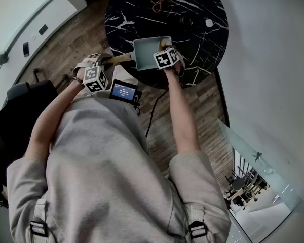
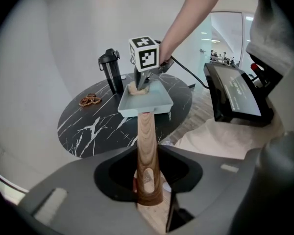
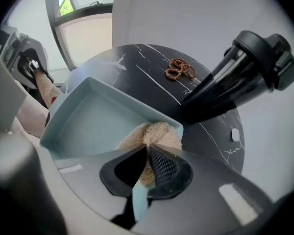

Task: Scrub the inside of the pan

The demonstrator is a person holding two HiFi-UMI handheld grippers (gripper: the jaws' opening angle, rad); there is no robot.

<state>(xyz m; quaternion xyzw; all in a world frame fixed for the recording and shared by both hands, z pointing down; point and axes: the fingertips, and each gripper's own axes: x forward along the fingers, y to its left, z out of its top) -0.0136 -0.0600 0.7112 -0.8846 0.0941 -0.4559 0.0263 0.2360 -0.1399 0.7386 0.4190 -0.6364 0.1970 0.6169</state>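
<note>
Over the black tabletop (image 1: 142, 9), our left tongs (image 2: 151, 192) clamp the handle (image 2: 147, 141) to steady the pan (image 3: 88, 116) while our right tongs (image 3: 148, 165) pinch a loofah (image 3: 154, 133) inside it.

A round bench (image 1: 192, 14) of black marble with white veins stood on a wood-plank floor (image 1: 202, 110). Plain white walls (image 1: 273, 59) rose beside it. A glass partition (image 1: 253, 161) ran along one side, and daylight came through a window (image 3: 83, 33).
</note>
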